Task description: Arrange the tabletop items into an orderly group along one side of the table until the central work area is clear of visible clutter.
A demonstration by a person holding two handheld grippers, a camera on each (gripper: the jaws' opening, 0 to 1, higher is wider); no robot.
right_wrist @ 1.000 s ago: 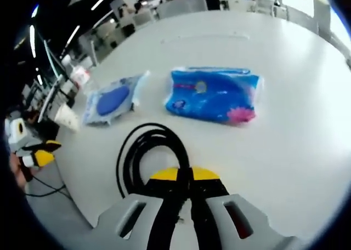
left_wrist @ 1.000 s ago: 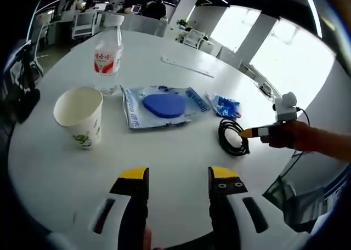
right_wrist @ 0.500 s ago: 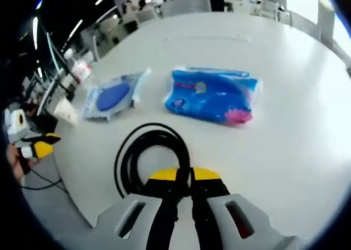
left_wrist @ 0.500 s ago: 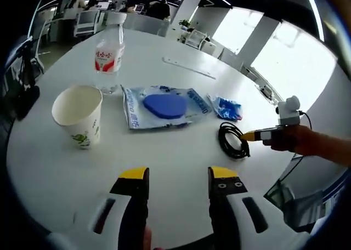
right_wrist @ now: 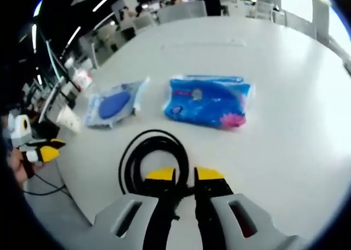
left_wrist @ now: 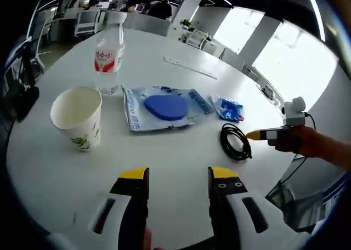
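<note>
I am looking at the coiled black cable (right_wrist: 156, 159) lying flat on the white table (right_wrist: 285, 124) near its edge, right at the tips of my right gripper (right_wrist: 184, 176). Its jaws are standing slightly parted, straddling the near loop without squeezing it, as far as I can tell. I am judging the cable light and floppy, so pinching several strands of the near loop together looks the best hold.

My left gripper (left_wrist: 180, 176) is hovering with jaws spread wide and nothing between them.

I am counting one cable, one paper cup (left_wrist: 77, 115), one water bottle (left_wrist: 108, 58), one clear pouch with a blue pad (left_wrist: 164, 106) and one blue tissue pack (right_wrist: 208, 101), which likely crumples softly.
</note>
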